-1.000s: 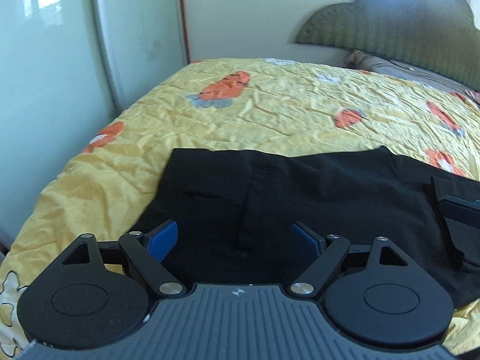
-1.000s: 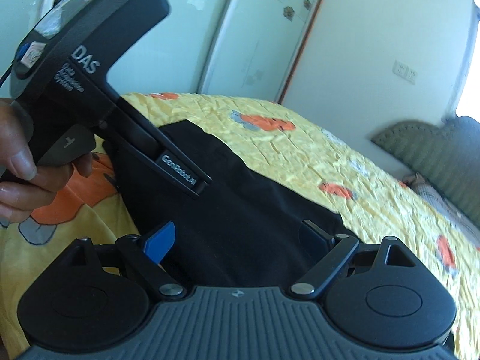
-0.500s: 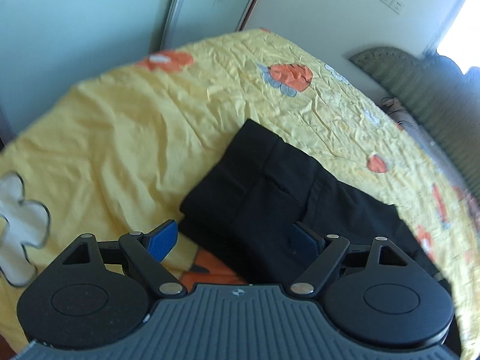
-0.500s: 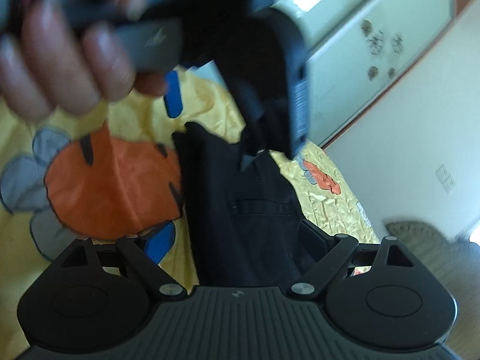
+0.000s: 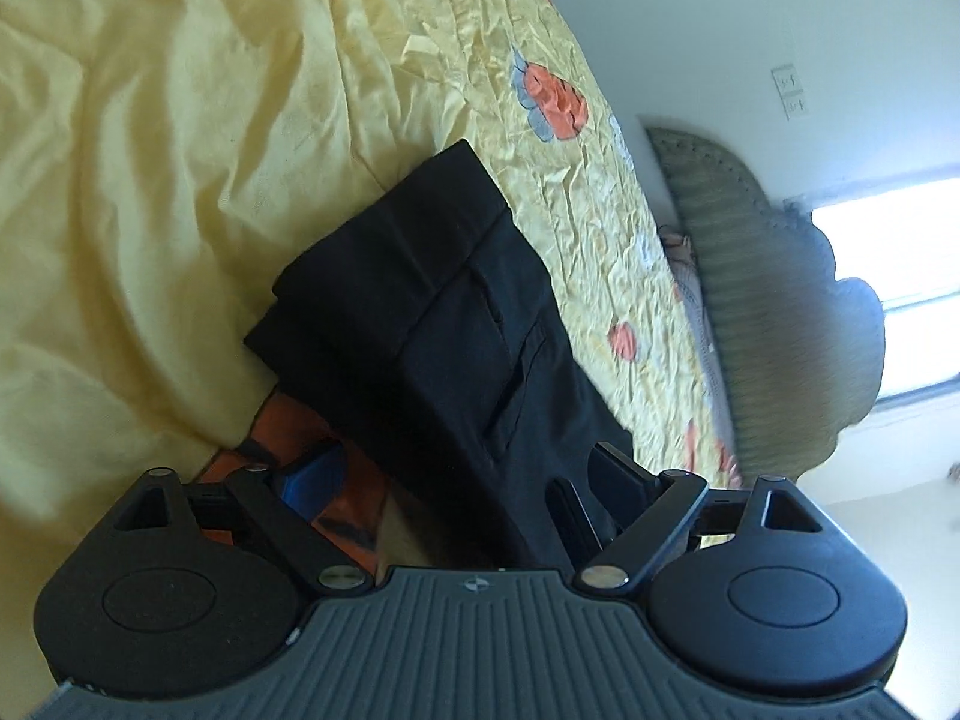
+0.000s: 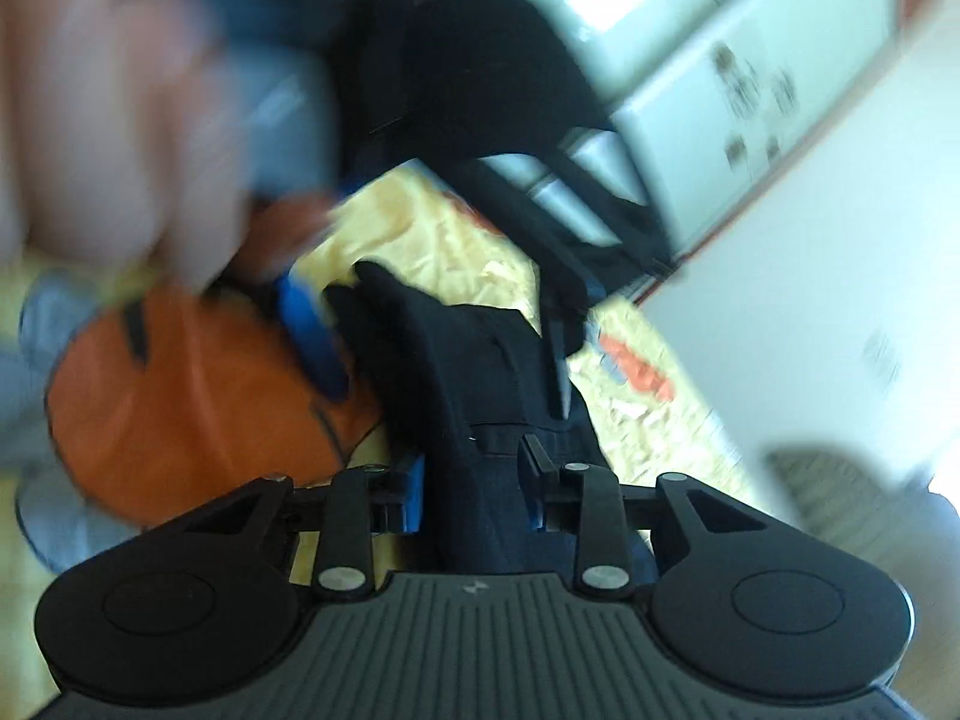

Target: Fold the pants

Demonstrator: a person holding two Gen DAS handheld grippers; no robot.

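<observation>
Right hand-held gripper (image 6: 477,492) just closing, pinching black pants (image 6: 480,360) on yellow bedspread (image 6: 648,420).

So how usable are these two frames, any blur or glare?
Left wrist view: mostly sharp on the black pants, window blown out, fisheye bending the bed edge. Right wrist view: heavy motion blur on the hand and cabinet; only the right tongs stay crisp.

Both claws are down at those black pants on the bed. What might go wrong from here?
1. The right gripper has just been closing on a bunched ridge of the pants; lifting it may drag the layers out of line.
2. The left gripper is open astride the pants' edge, low over the yellow bedspread; it may pinch that too.
</observation>
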